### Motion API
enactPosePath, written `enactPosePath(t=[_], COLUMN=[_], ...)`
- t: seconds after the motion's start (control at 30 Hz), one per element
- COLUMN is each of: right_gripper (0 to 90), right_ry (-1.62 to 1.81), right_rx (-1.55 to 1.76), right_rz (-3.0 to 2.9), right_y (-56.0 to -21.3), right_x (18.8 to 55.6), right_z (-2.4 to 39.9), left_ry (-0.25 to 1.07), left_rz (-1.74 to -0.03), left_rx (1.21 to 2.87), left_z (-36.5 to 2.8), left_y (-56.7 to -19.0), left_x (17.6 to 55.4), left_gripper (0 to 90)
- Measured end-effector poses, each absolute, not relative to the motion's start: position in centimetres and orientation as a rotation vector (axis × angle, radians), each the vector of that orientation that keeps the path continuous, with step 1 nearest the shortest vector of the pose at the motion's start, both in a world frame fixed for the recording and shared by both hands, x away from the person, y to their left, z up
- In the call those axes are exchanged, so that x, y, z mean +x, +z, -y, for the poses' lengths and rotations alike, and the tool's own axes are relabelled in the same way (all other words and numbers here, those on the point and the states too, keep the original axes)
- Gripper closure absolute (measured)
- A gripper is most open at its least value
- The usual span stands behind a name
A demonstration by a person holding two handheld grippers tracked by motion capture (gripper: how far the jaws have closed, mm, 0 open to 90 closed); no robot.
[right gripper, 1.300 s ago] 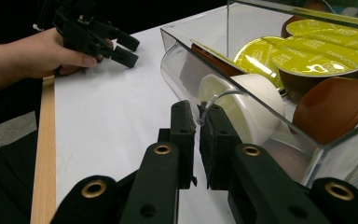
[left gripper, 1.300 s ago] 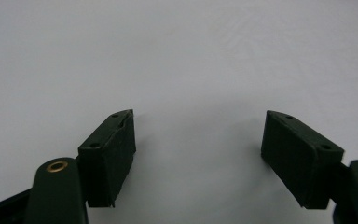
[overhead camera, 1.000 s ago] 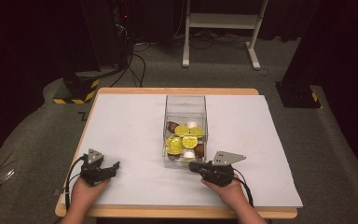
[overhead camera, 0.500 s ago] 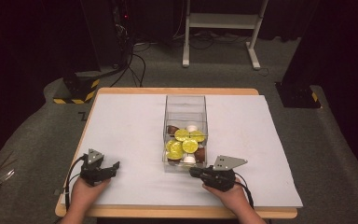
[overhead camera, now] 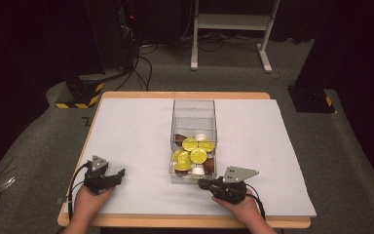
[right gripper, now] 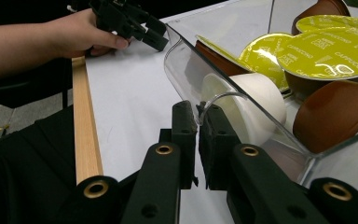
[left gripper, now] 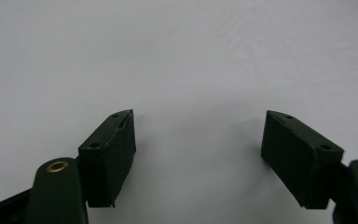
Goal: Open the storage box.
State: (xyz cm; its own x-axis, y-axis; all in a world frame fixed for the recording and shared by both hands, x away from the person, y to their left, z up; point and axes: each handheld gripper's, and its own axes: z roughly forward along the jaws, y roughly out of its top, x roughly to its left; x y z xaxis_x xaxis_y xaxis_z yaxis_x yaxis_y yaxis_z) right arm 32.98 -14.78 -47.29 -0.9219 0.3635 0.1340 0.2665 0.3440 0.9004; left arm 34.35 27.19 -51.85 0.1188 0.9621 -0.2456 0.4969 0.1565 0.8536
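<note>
A clear plastic box (overhead camera: 193, 109) is seen standing on the white sheet (overhead camera: 136, 131) that covers the wooden table (overhead camera: 185, 95), and it is filled with coffee capsules (overhead camera: 193, 155): several with yellow foil lids, some brown, some white. The right gripper (overhead camera: 202, 184) is held low at the near edge of the sheet, with its tips just at the box's near wall and its grey three-cornered plate uppermost. In the right gripper view its two black jaws are brought together on the thin rim of the clear plastic box (right gripper: 223, 95), the wall being clamped between the pads, one jaw outside the wall and the other inside it. Directly beyond the jaws, inside the wall, a white capsule (right gripper: 251, 98) is seen lying on its side, with a brown capsule (right gripper: 335, 116) to the right of it and yellow-lidded capsules (right gripper: 331, 51) behind. The left gripper (overhead camera: 121, 173) is held well apart from the box, to the left of the right gripper, above bare sheet. In the left gripper view its jaws are seen spread wide, with nothing but the white sheet (left gripper: 191, 60) between and ahead of them. From the right gripper's own camera the left gripper (right gripper: 158, 39) is seen farther off, at upper left, gripped by a hand (right gripper: 81, 32) beside the table's wooden edge (right gripper: 86, 135).
</note>
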Motion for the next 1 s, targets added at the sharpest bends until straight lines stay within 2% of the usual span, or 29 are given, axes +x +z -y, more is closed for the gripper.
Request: enactPosePath(t=[0.47, 0.7, 1.0], right_gripper=[84.7, 72.7, 75.3], right_ry=[1.664, 1.651, 1.682], right_rx=[0.598, 0.63, 0.635], right_rz=[-2.494, -2.476, -2.393], right_y=[-47.5, -47.2, -46.8], right_x=[32.8, 32.6, 31.7], right_z=[15.0, 15.6, 17.6], left_ry=[0.637, 0.639, 0.635], left_rz=[-1.511, -1.508, -1.512], left_rx=[1.474, 1.48, 1.474], left_z=[-27.2, -27.3, -27.2], left_y=[-51.8, -51.8, -51.8], left_x=[34.3, 34.4, 34.4], left_gripper=[26.4, 26.4, 26.4])
